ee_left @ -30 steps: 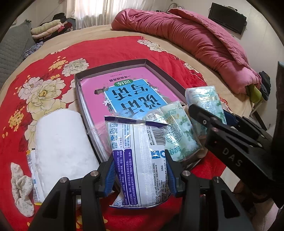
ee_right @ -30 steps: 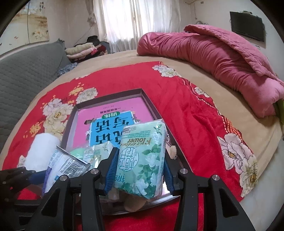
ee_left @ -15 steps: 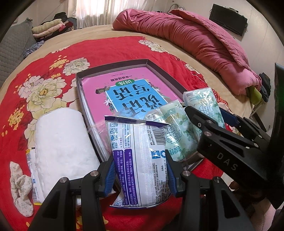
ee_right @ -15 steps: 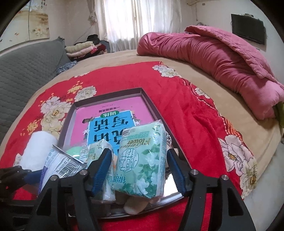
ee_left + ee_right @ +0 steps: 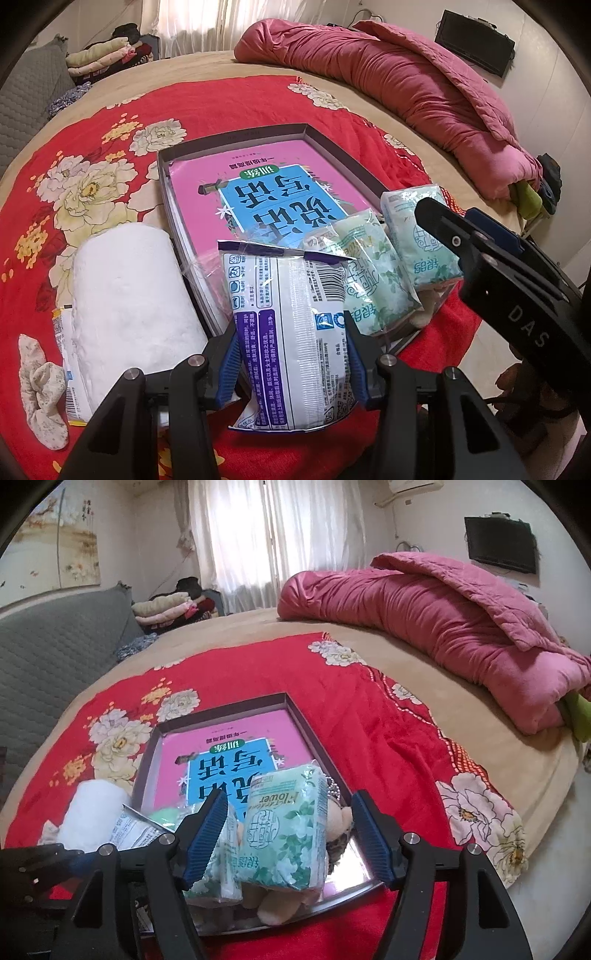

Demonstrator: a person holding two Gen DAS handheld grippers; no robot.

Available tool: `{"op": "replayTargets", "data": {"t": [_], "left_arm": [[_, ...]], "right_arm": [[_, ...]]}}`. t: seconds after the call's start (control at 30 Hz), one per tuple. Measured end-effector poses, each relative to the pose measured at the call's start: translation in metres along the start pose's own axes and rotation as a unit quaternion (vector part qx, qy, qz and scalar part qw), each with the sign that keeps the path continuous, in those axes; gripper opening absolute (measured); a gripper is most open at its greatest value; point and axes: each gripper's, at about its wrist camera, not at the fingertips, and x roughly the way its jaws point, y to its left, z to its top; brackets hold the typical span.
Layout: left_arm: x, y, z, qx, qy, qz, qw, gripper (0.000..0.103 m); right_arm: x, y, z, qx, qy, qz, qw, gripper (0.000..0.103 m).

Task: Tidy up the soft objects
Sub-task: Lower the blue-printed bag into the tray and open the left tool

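The right gripper (image 5: 288, 834) has just been opening, its pads now off the green tissue pack (image 5: 286, 829), which is lying in the tray (image 5: 314, 734). The left gripper (image 5: 291, 356) is still clamping the white-purple pack (image 5: 291, 332) over the red floral blanket (image 5: 221, 99) on the bed, w/ a pink quilt (image 5: 443, 605) behind.

A bed (image 5: 258, 624) carries a red floral blanket (image 5: 236, 99) and pink quilt (image 5: 443, 602).
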Motion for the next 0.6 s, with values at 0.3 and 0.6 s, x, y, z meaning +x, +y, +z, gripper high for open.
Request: {"op": "replayTargets", "data": {"t": [0.3, 0.6], "left_arm": [[-0.0016, 0.0006, -0.0008, -0.002, 0.003, -0.007, 1.0000, 0.049], [-0.0026, 0.0026, -0.0020, -0.004, -0.002, -0.005, 1.0000, 0.053]], "right_arm": [[-0.0045, -0.0033, -0.0021, 0.013, 0.000, -0.008, 1.000, 0.072], [-0.0037, -0.0077, -0.0035, 0.020, 0.002, -0.012, 1.000, 0.073]]}}
